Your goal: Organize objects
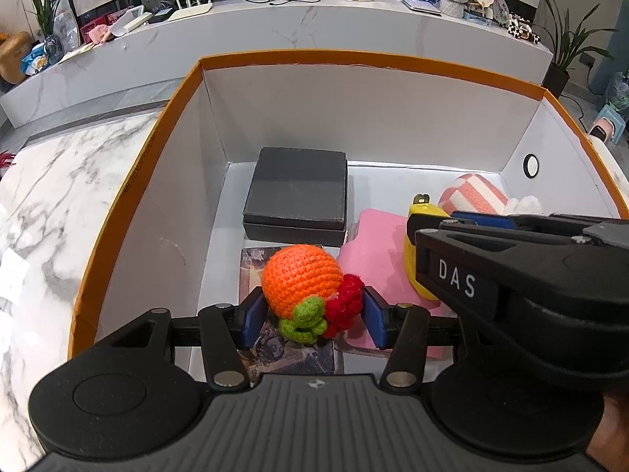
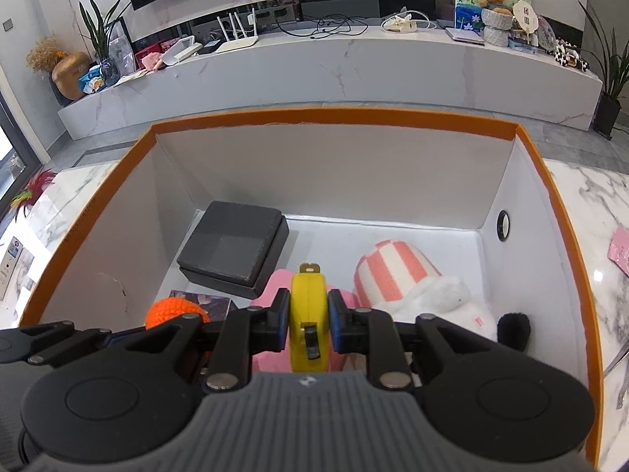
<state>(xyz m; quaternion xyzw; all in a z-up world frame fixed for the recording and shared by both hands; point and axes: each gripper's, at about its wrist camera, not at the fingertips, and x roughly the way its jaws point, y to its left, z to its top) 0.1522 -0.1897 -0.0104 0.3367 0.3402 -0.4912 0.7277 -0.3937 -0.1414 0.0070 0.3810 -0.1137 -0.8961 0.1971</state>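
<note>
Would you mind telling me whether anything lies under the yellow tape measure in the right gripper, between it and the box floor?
Yes: the pink cloth lies directly beneath the yellow tape measure held by the right gripper.

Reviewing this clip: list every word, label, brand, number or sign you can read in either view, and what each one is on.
"DAS": white letters on the black body of the right gripper, seen from the left wrist view.
Dark print along the orange outer side of the box: too small and distorted to read.
Small round emblem on the grey gripper housing: a logo, no letters legible.
Round white fan on the counter: characters too small to read.
</note>
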